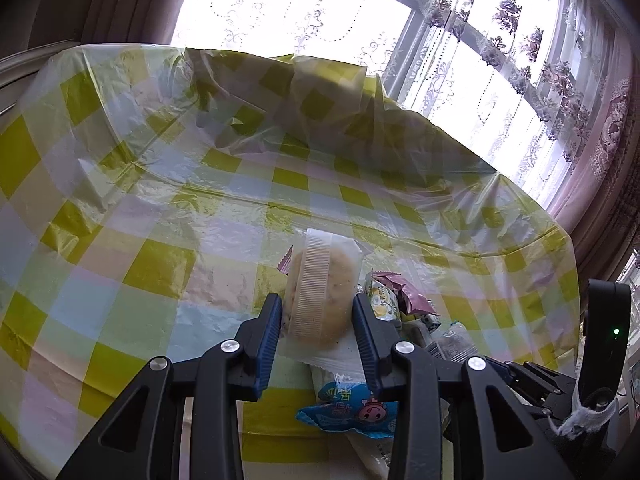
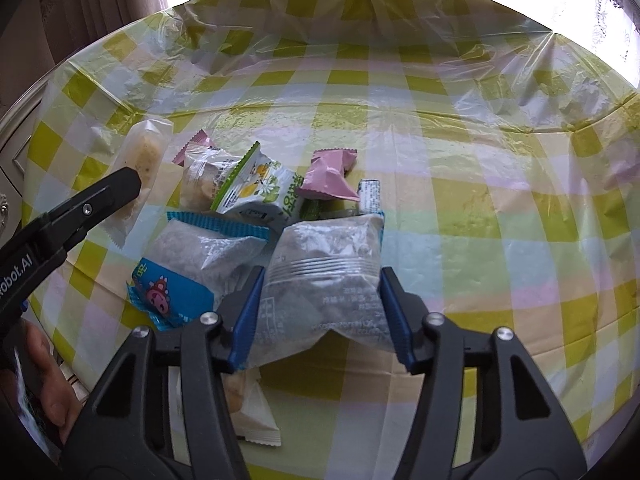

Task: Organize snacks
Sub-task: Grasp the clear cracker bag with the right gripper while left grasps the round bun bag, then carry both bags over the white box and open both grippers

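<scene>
My left gripper (image 1: 316,312) is shut on a clear packet with a round yellowish cake (image 1: 320,292), held above the table; the same packet shows in the right wrist view (image 2: 146,156) with a left finger (image 2: 120,188) on it. My right gripper (image 2: 320,280) is shut on a clear bag of greyish snack (image 2: 324,272), lifted over the pile. Below lie a blue cartoon packet (image 2: 168,292), a green-and-white lemon packet (image 2: 256,184), a pink packet (image 2: 328,176) and a white packet (image 2: 252,412).
A checked yellow-green plastic cloth (image 2: 460,200) covers the table and rumples up at the far edge (image 1: 248,92). Windows with lace curtains (image 1: 500,40) stand behind. A person's hand (image 2: 52,396) shows at lower left.
</scene>
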Tool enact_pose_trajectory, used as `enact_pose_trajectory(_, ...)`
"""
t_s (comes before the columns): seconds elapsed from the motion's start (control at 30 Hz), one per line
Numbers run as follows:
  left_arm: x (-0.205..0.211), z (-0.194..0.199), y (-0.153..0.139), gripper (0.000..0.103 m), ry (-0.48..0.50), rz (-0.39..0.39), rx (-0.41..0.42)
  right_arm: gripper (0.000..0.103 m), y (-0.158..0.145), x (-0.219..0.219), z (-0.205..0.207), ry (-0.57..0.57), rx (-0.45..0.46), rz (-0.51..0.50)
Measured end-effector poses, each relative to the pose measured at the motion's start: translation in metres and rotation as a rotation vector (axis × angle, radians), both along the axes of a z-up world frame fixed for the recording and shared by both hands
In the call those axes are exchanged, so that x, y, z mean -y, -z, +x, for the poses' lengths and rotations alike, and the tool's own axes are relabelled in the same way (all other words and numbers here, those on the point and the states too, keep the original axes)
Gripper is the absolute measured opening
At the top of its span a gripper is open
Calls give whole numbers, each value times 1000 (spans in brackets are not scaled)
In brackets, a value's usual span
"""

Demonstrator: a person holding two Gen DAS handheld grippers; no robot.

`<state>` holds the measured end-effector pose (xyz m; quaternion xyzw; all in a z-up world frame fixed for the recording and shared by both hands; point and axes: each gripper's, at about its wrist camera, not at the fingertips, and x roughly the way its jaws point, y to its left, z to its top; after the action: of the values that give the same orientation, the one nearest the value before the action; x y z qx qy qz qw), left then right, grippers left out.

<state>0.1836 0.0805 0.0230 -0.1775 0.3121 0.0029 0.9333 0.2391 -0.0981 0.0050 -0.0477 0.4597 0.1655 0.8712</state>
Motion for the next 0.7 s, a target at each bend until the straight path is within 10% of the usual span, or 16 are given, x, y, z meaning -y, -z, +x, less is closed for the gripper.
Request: enact_pose_trajectory(0.7, 68, -7, -12, 37, 165, 27, -2, 59, -20, 76, -22, 145, 18, 52)
